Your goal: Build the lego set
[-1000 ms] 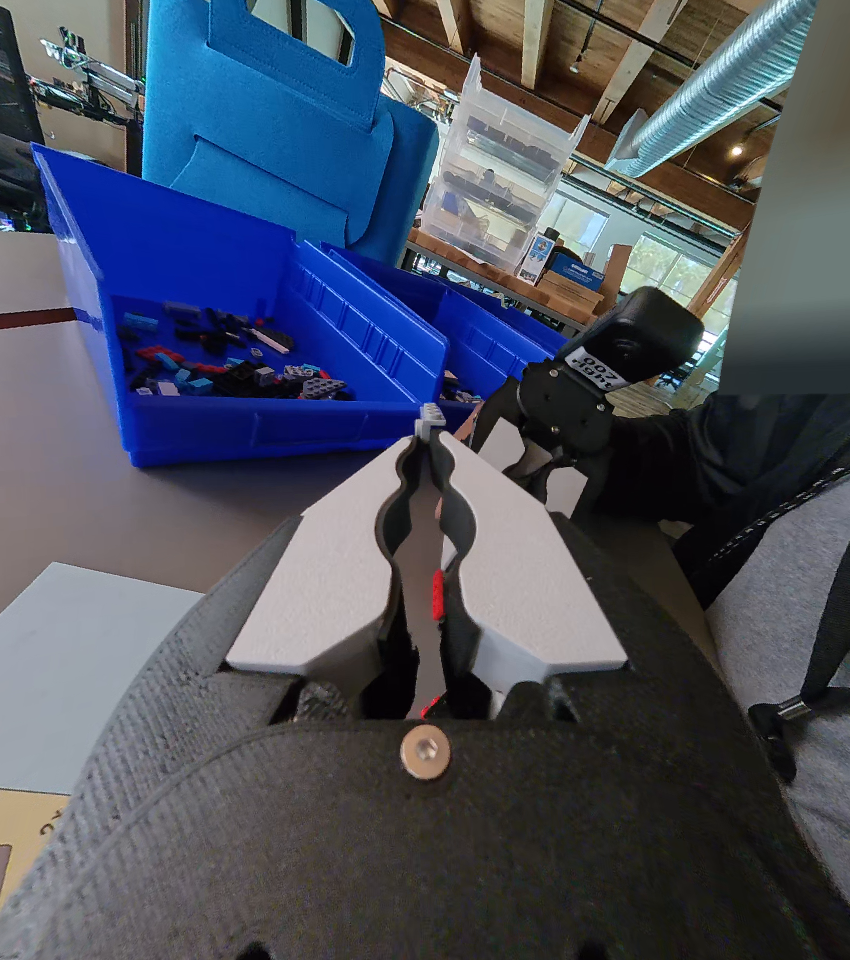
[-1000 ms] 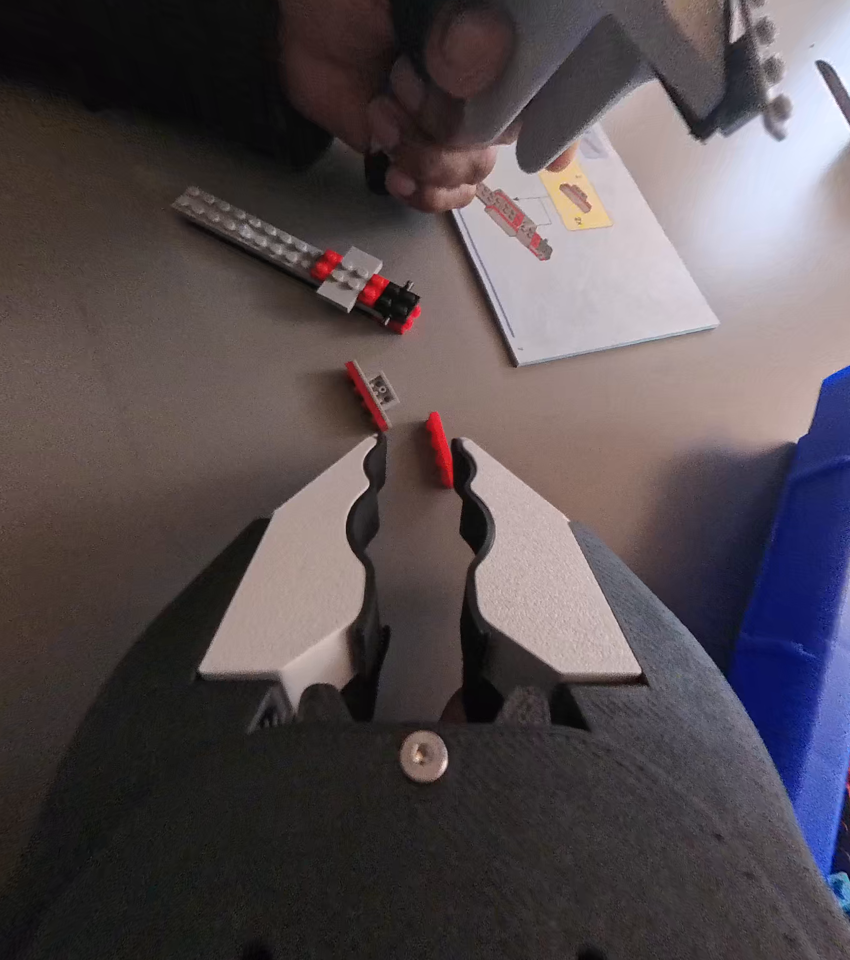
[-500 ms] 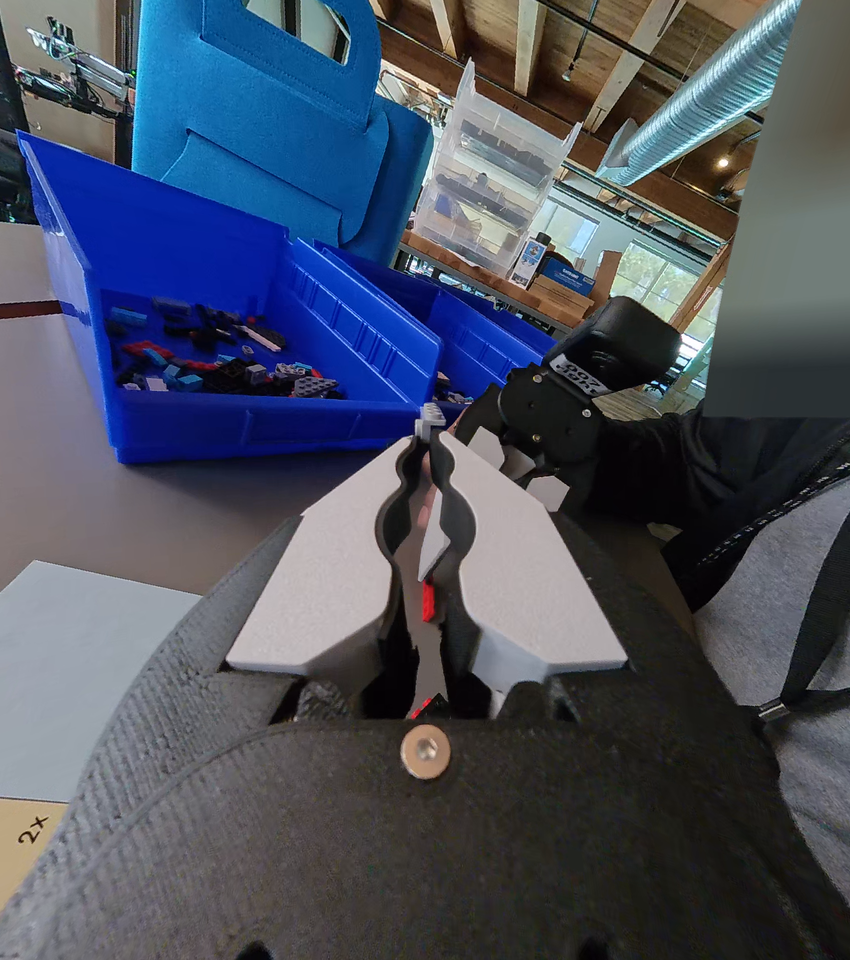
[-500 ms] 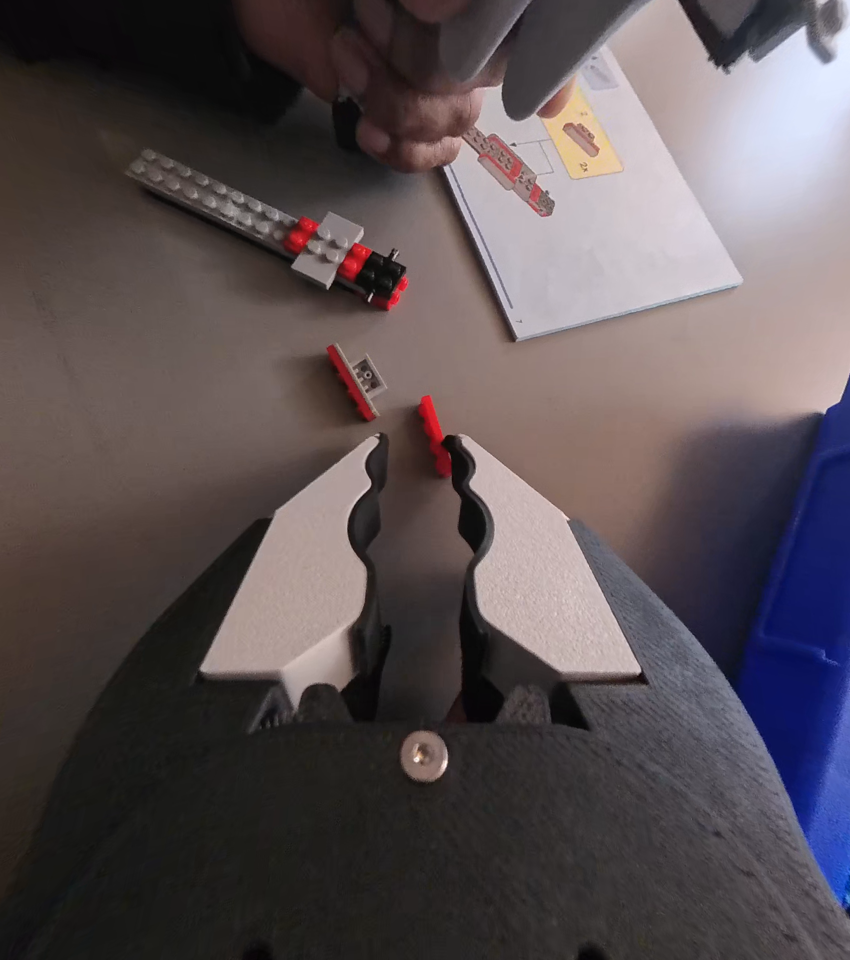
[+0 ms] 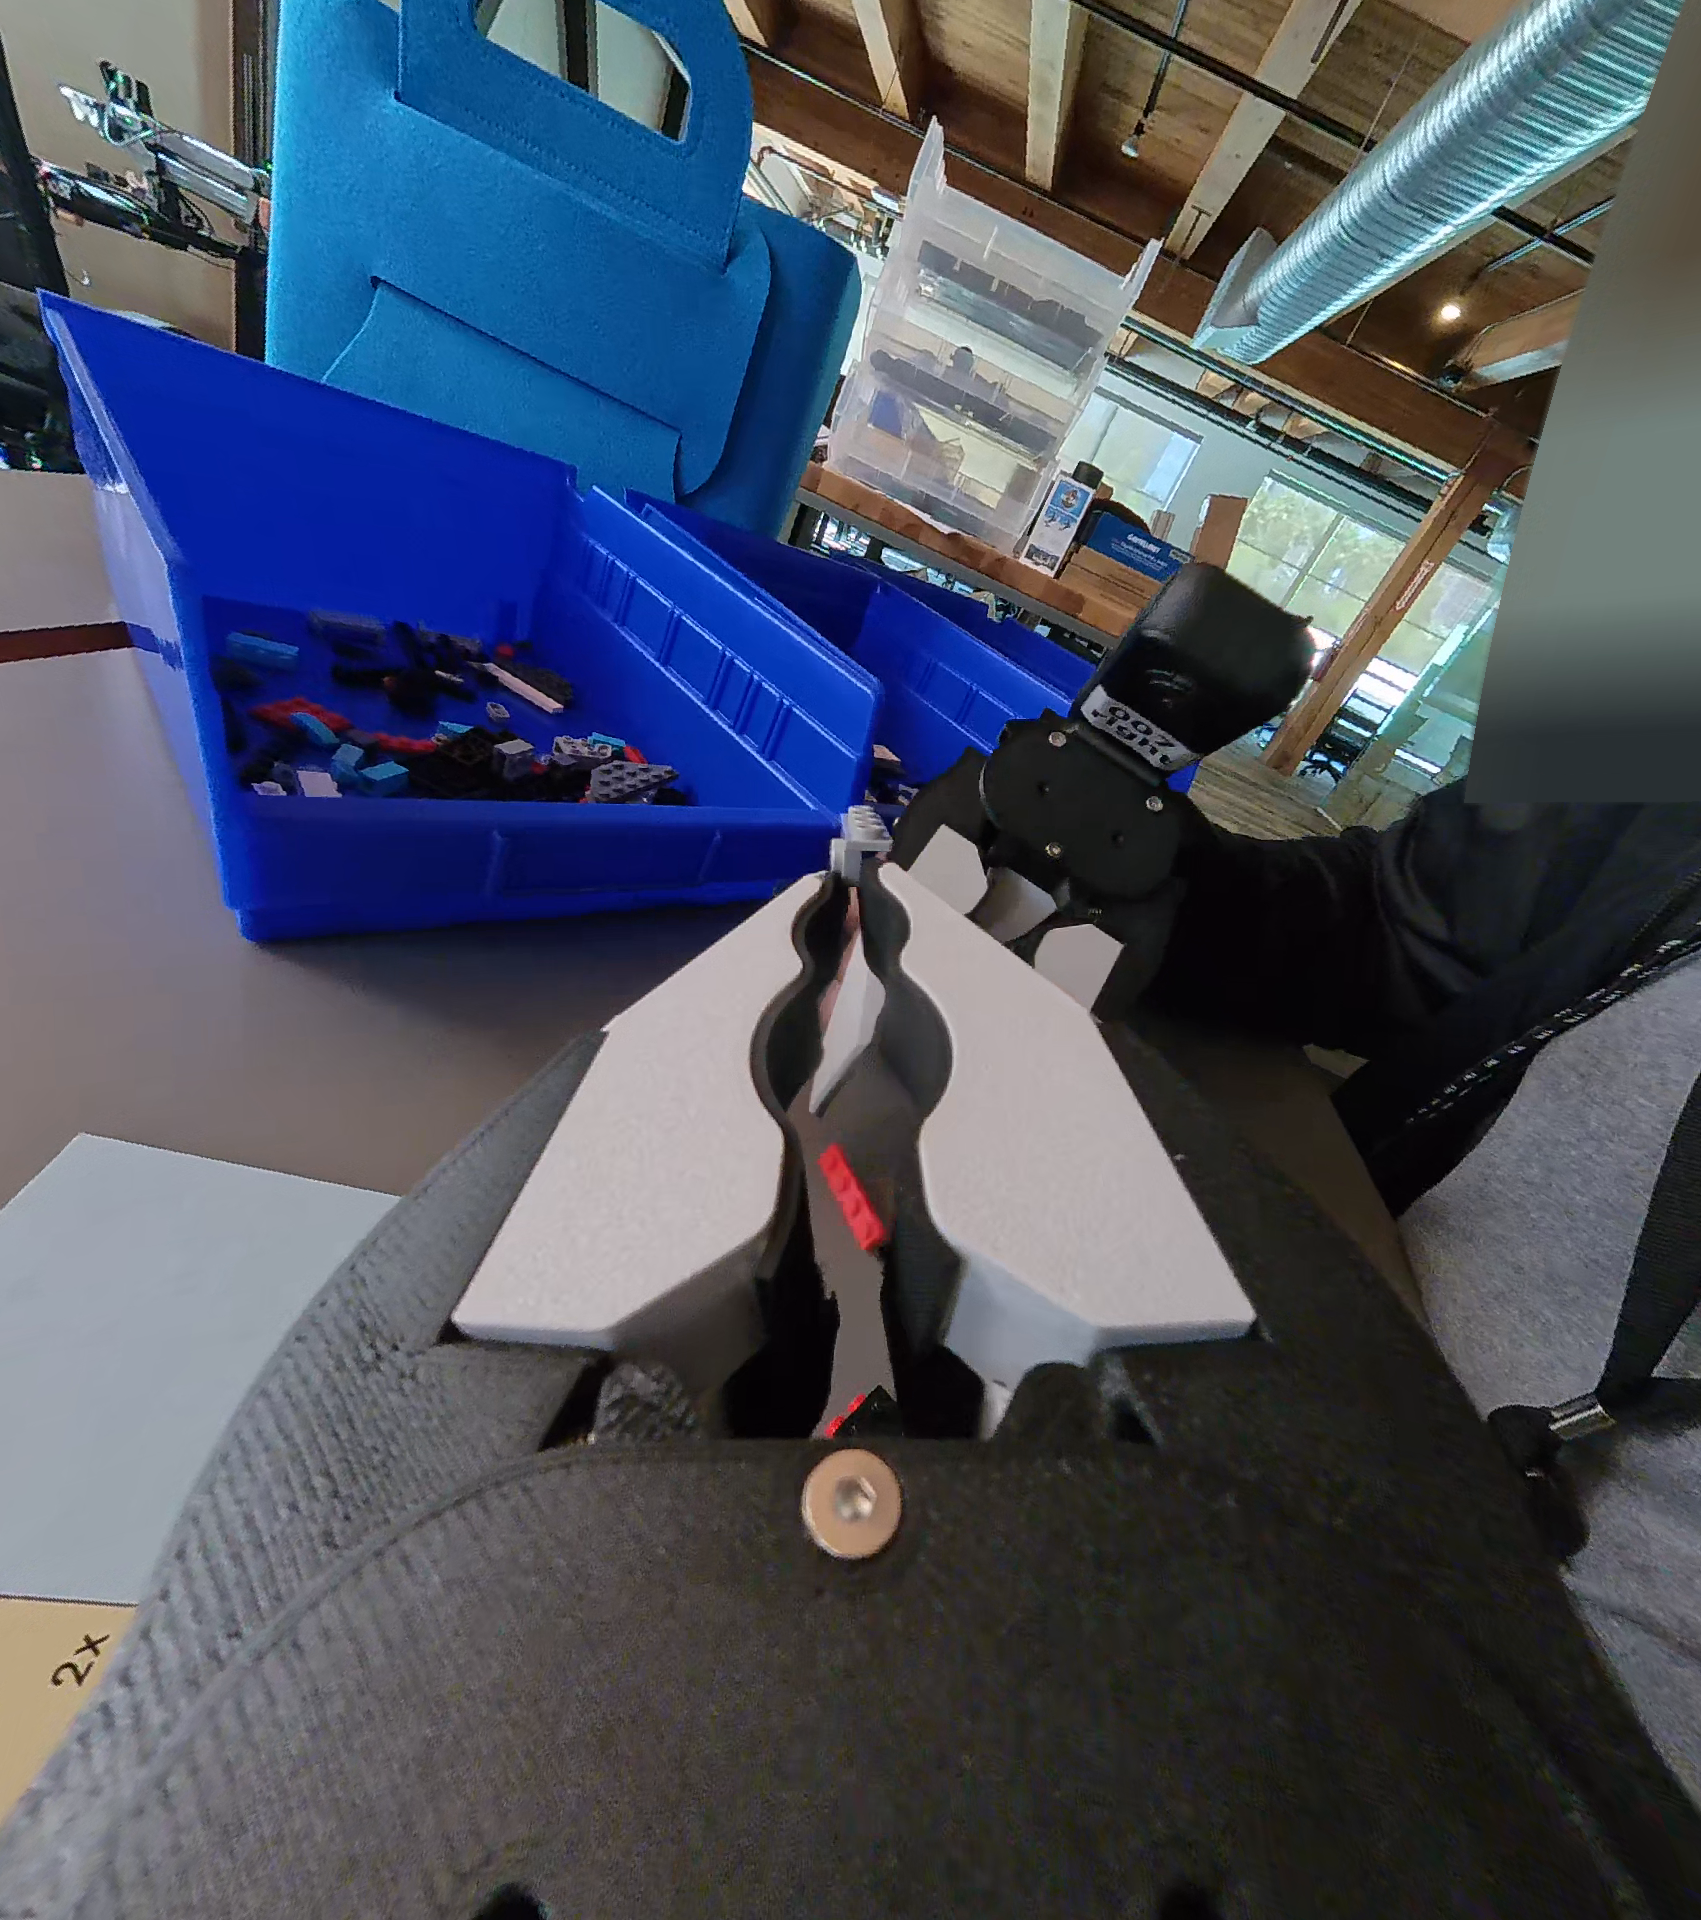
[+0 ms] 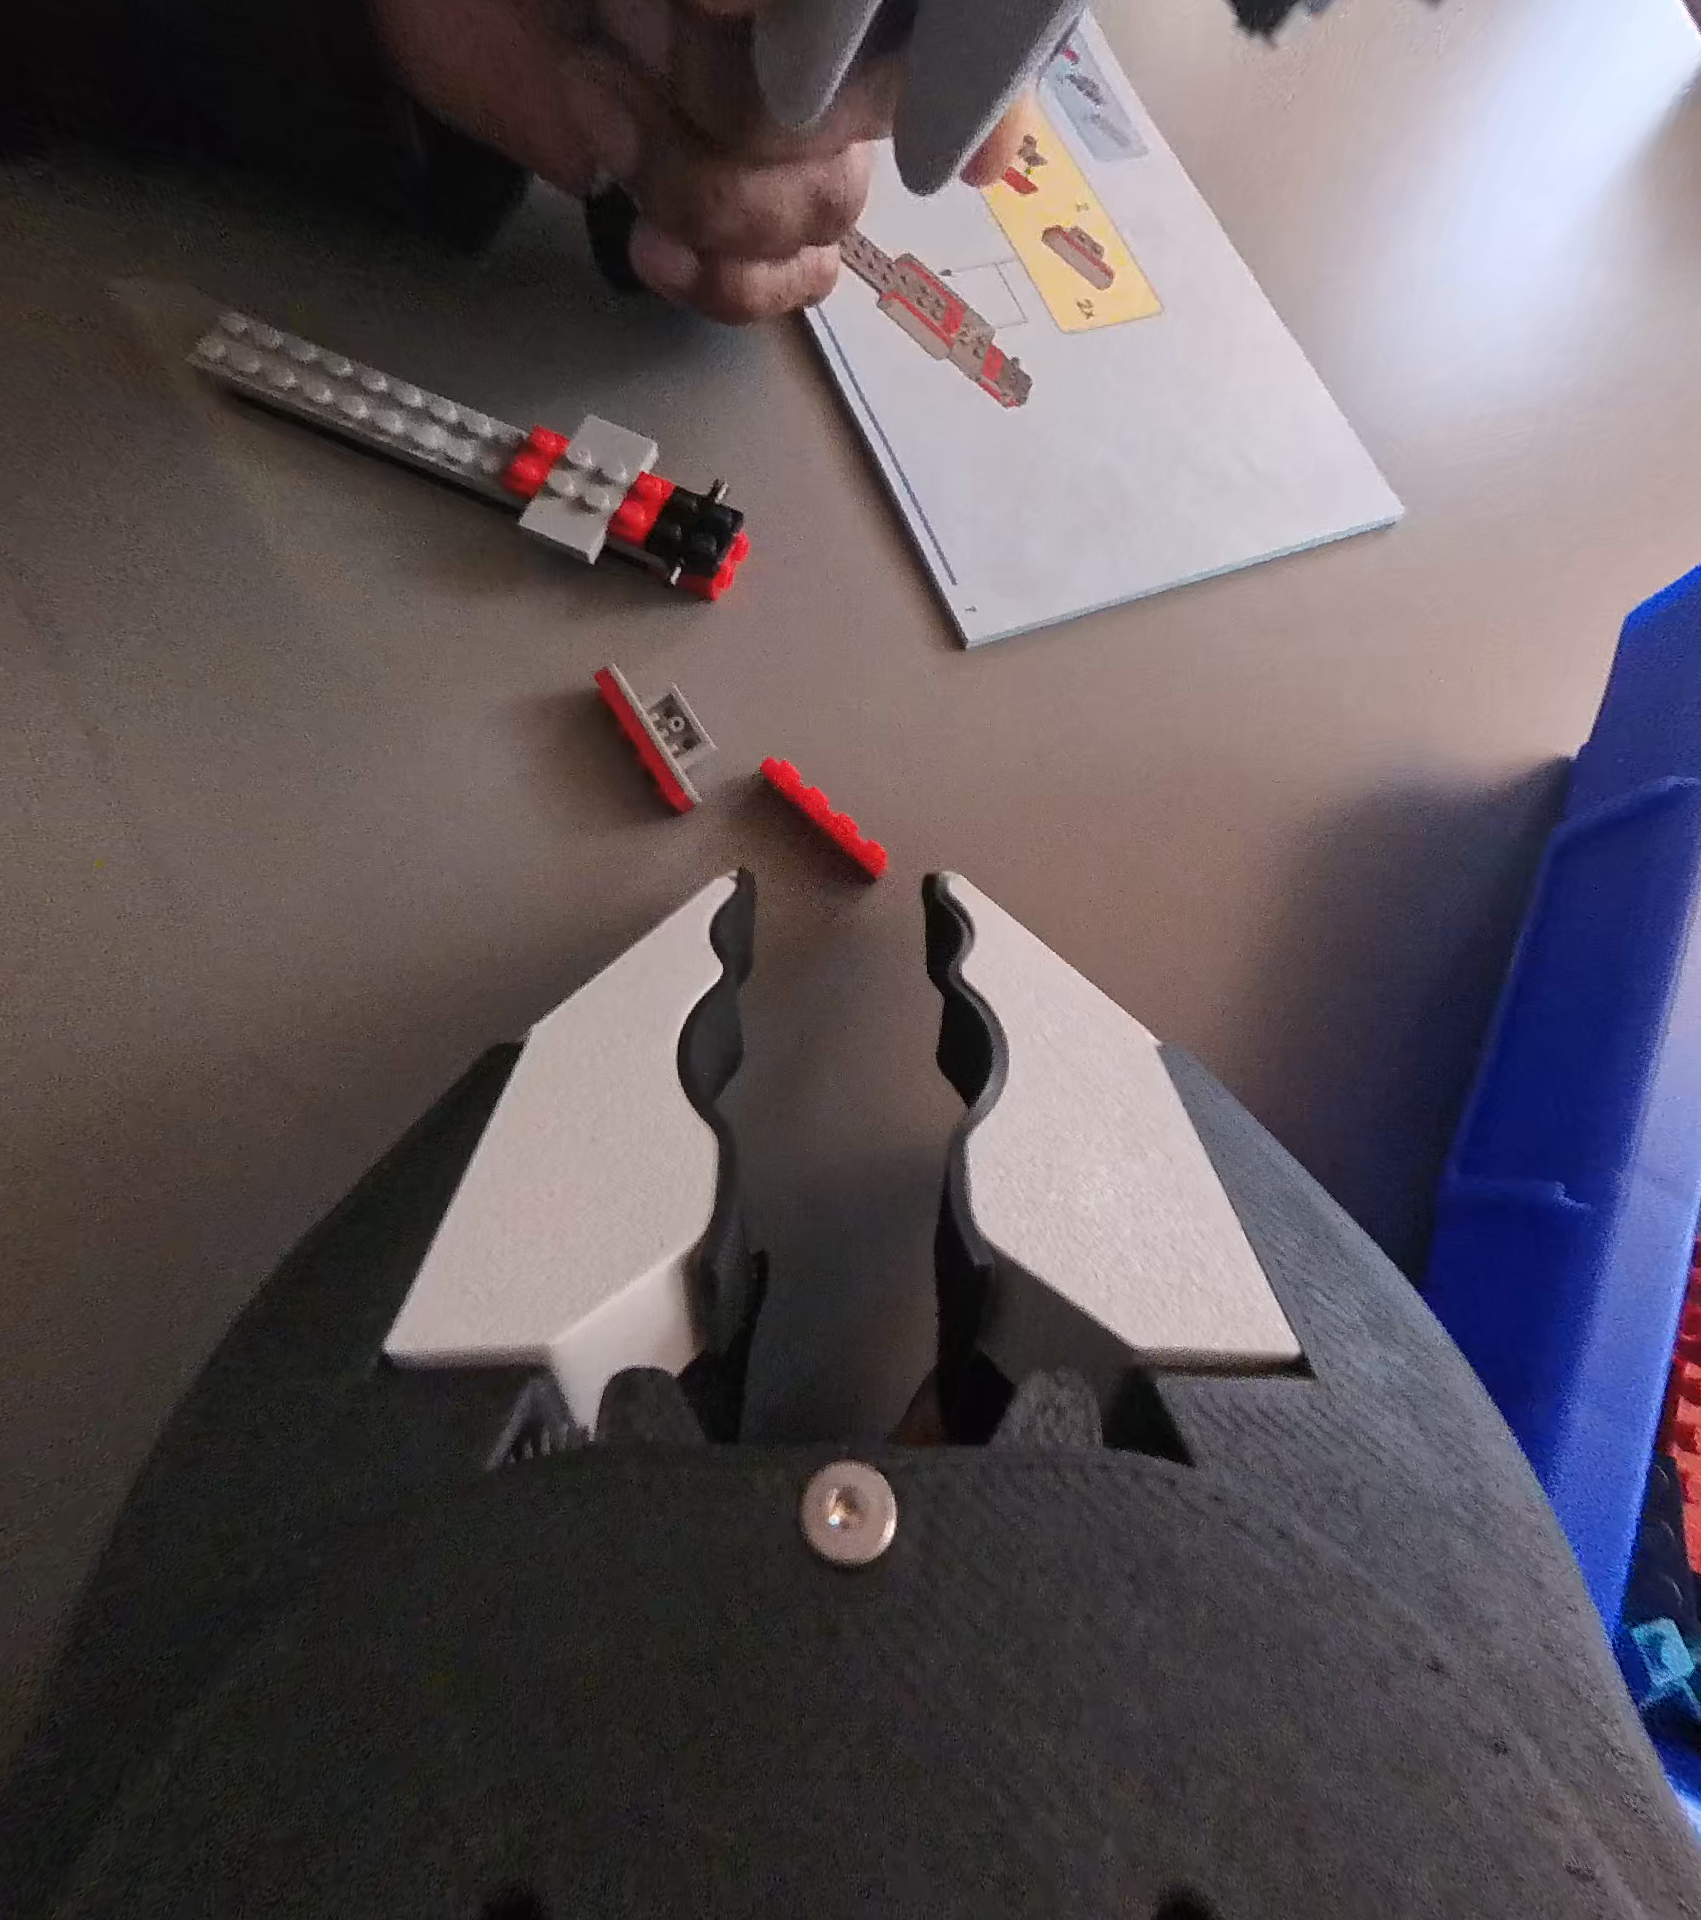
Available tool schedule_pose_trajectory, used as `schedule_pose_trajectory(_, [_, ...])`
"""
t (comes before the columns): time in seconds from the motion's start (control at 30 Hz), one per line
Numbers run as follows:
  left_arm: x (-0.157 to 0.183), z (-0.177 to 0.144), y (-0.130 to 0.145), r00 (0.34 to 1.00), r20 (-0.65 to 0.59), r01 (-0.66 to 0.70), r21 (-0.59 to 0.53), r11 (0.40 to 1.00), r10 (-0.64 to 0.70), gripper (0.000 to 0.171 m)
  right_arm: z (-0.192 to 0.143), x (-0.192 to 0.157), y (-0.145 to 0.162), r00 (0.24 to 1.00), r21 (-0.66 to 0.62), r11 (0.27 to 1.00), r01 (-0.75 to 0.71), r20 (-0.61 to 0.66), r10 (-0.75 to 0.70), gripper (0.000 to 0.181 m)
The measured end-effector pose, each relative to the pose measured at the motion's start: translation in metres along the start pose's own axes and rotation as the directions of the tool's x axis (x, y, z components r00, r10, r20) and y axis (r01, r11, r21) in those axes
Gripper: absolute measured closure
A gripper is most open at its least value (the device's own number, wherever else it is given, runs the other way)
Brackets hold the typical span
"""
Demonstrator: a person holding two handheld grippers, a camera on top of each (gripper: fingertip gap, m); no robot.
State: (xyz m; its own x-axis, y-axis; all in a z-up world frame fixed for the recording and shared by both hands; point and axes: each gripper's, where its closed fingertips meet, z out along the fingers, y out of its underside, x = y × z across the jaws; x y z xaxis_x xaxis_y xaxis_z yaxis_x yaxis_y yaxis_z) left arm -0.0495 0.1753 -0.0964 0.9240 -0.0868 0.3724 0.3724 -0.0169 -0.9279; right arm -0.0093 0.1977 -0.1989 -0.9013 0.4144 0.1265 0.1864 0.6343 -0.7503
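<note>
Gaping right tool [image 6: 835, 883] just short of red plate [image 6: 823, 818] — left tool [image 5: 856, 883] pinching grey brick [image 5: 861, 836].

Loose plate [image 6: 823, 819] right of small sub-assembly [image 6: 657, 738]; long build [image 6: 472, 457] behind (booklet [image 6: 1116, 416] rightward)

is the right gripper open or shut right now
Open. The right gripper shows a clear gap between its fingertips with bare table visible through it, and the red plate lies just beyond, ungrasped.
</note>
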Motion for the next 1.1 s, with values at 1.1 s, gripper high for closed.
schedule_pose_trajectory(1.1, [0.033, 0.007, 0.008, 0.985, -0.143, -0.108, -0.042, 0.993, 0.101, 0.170, -0.058, 0.019, -0.101, 0.985, 0.562, 0.811, -0.161, 0.041, 0.167, 0.159])
